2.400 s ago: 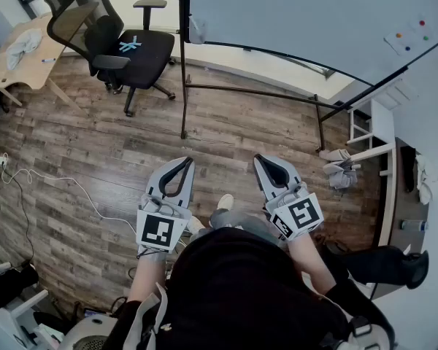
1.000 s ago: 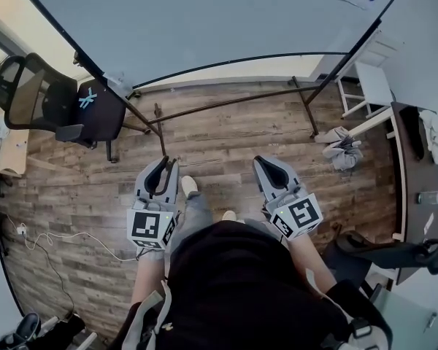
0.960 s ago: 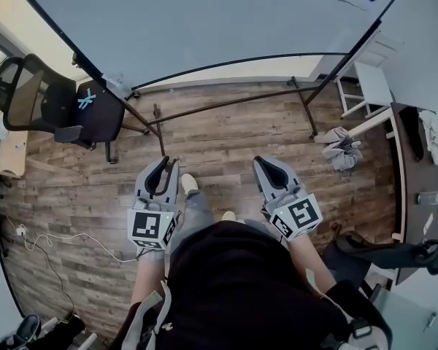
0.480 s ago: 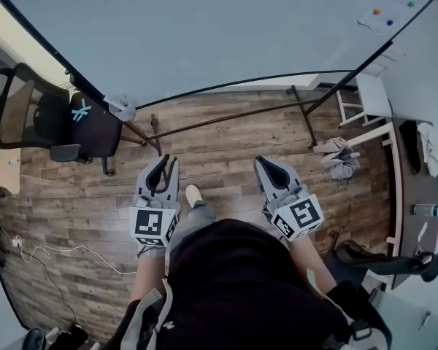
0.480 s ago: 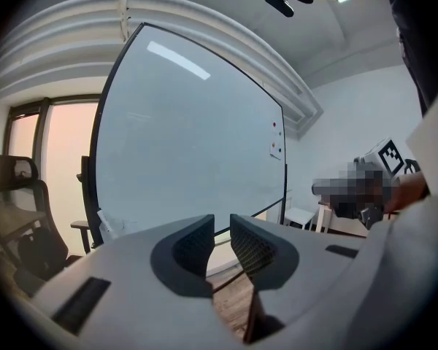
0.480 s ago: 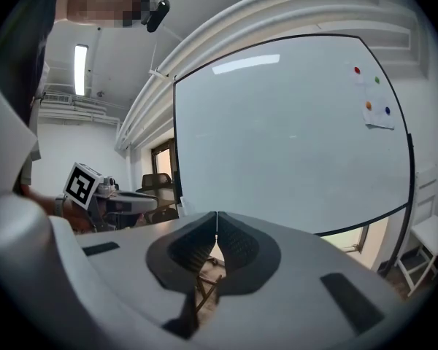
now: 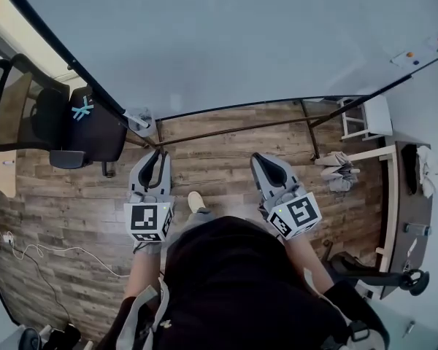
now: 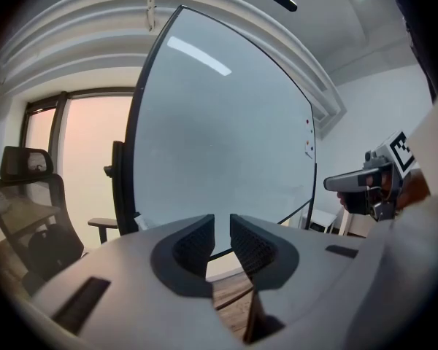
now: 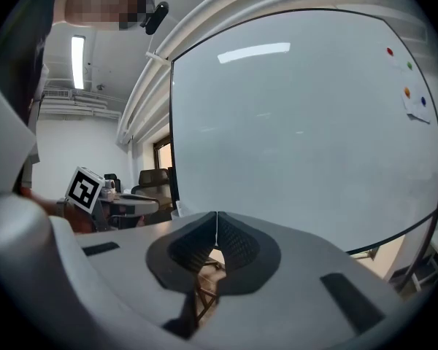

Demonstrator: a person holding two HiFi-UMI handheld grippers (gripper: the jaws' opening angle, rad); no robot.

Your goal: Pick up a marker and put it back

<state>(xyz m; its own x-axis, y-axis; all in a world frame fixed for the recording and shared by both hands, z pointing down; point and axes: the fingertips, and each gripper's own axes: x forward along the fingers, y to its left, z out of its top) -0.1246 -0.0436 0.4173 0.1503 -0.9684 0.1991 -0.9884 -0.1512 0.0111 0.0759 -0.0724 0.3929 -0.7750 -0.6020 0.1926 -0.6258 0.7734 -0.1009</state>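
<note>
Two grippers face whiteboard (image 7: pixel 241 42): left gripper (image 7: pixel 153 156) jaws slightly apart, empty; right gripper (image 7: pixel 263 159) jaws closed, empty. No marker in sight; locate it before reaching.

wear: black top (image 7: pixel 233 283) | left gripper (image 7: pixel 155 157), right gripper (image 7: pixel 258 157): grey | cubes (image 7: pixel 147 221): black-white markers

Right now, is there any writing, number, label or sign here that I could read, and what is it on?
None can be read as words or numbers.
Cube on the left gripper: black-and-white square pattern, no letters.
Cube on the right gripper: the same kind of pattern.
Chair seat: light blue cross-shaped mark.
Sheet on the whiteboard: coloured dots; any print too small to read.
</note>
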